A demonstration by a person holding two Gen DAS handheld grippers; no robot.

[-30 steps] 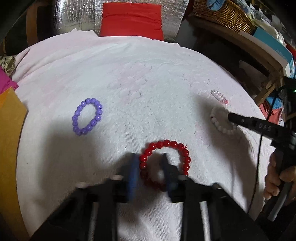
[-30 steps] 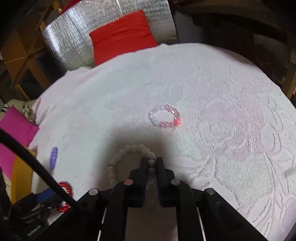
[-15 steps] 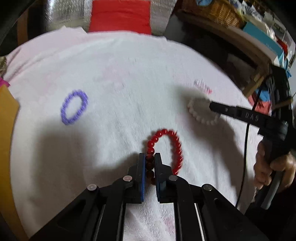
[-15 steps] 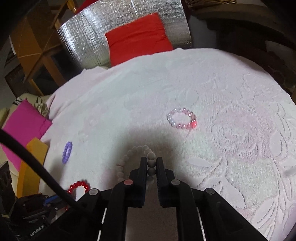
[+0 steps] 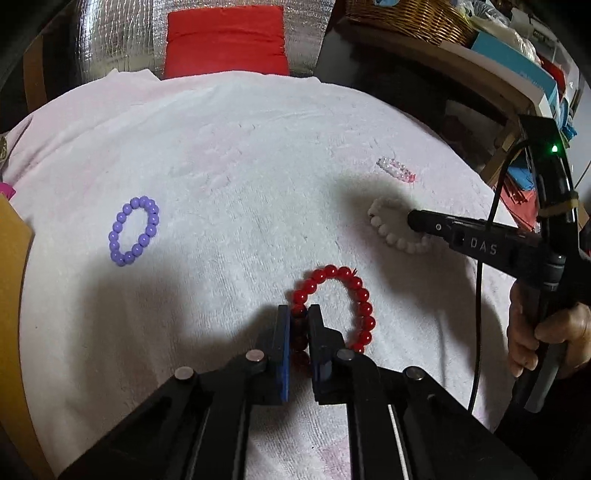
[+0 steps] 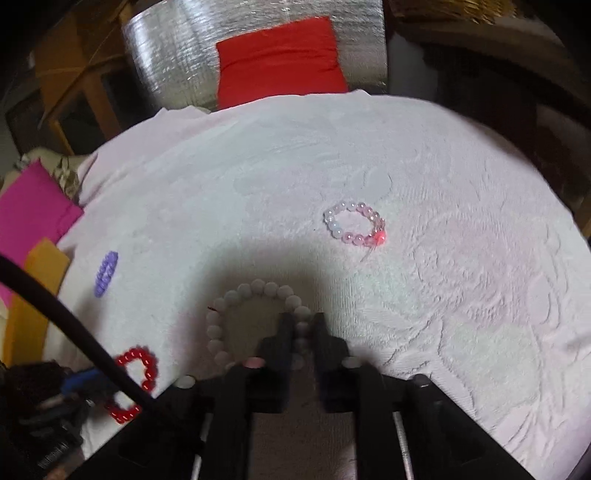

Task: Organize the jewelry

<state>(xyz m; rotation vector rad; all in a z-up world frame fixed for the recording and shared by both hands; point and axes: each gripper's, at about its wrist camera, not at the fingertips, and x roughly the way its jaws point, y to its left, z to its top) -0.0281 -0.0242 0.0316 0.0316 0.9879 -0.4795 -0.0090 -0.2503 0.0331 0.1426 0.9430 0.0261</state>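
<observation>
Several bead bracelets lie on a white towel (image 5: 240, 147). My left gripper (image 5: 298, 314) is shut on the near side of the red bracelet (image 5: 354, 291), whose beads sit pinched between the blue pads. My right gripper (image 6: 303, 325) is shut on the right side of the white bracelet (image 6: 236, 295). The left wrist view shows that white bracelet (image 5: 388, 236) under the right gripper's black finger (image 5: 421, 223). A purple bracelet (image 5: 135, 230) lies alone to the left. A pale pink bracelet (image 6: 354, 225) lies beyond the white one.
An orange board (image 5: 11, 280) and a magenta sheet (image 6: 29, 206) sit off the towel's left edge. A red cushion (image 5: 225, 40) on silver foil stands behind. A wicker basket (image 5: 406, 14) and boxes fill the shelf at right. A hand (image 5: 532, 332) holds the right gripper's handle.
My left gripper closed from open onto the red bracelet's near beads. The right gripper stayed shut on the white bracelet while its view rolled slightly.
</observation>
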